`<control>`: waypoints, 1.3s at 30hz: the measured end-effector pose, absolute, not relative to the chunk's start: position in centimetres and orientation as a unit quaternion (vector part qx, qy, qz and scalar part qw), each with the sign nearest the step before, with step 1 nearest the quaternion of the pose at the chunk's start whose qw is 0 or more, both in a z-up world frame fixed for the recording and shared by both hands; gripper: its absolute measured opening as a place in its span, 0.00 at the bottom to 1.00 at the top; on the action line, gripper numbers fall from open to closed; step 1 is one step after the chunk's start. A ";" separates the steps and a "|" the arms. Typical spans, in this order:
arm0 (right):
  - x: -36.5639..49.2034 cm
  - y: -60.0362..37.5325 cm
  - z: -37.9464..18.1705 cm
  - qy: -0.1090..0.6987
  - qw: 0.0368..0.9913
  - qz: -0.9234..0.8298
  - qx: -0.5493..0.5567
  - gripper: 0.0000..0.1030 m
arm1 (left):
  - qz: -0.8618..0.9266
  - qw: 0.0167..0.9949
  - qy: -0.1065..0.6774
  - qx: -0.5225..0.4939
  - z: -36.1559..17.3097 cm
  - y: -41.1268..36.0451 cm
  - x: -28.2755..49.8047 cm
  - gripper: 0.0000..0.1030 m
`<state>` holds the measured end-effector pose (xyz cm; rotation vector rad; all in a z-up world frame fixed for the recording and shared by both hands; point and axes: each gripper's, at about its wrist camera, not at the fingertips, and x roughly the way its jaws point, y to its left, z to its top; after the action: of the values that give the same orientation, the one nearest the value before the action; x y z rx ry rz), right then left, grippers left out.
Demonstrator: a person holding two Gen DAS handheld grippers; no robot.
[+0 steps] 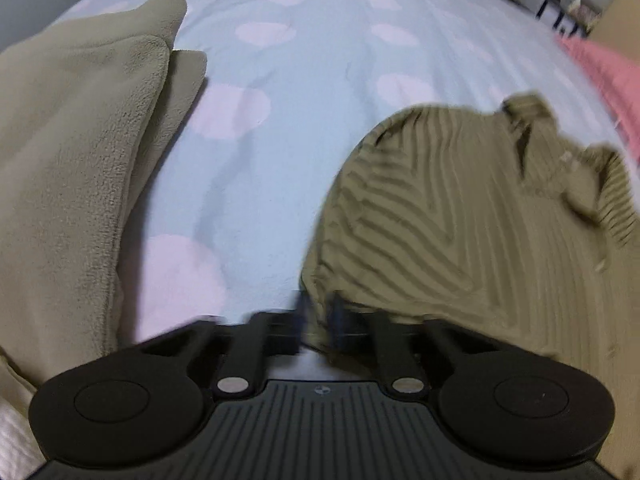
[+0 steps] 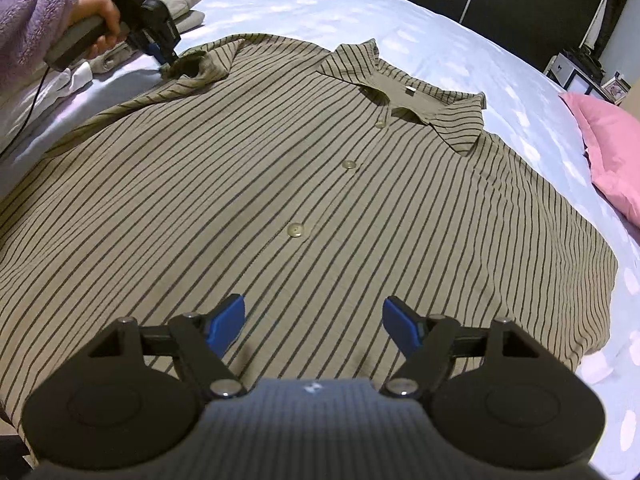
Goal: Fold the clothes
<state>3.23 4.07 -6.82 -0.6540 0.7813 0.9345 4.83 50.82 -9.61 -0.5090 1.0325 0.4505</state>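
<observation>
Olive striped shirt point(image 2: 280, 184) looks light and limp; left gripper point(image 2: 166, 62) pinches its far-left sleeve, right gripper point(image 2: 314, 320) spread apart.

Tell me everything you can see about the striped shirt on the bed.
The striped shirt is olive-tan with thin dark stripes, of light woven cloth as it looks. It has a collar, a label inside the neck and pale buttons, all fastened. It lies face up, mostly flat on the bed. The left tool pinches one sleeve end; the right tool hovers open above the hem.
</observation>
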 end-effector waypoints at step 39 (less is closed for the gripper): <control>4.7 1.9 -6.2 0.357 0.789 0.411 -0.284 0.76 | 0.102 0.847 0.500 -0.149 -4.2 42.5 10.3 0.23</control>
<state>4.69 1.94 -6.18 -0.6106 0.7692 0.8845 10.33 42.51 -4.15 -0.3146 1.0553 0.2152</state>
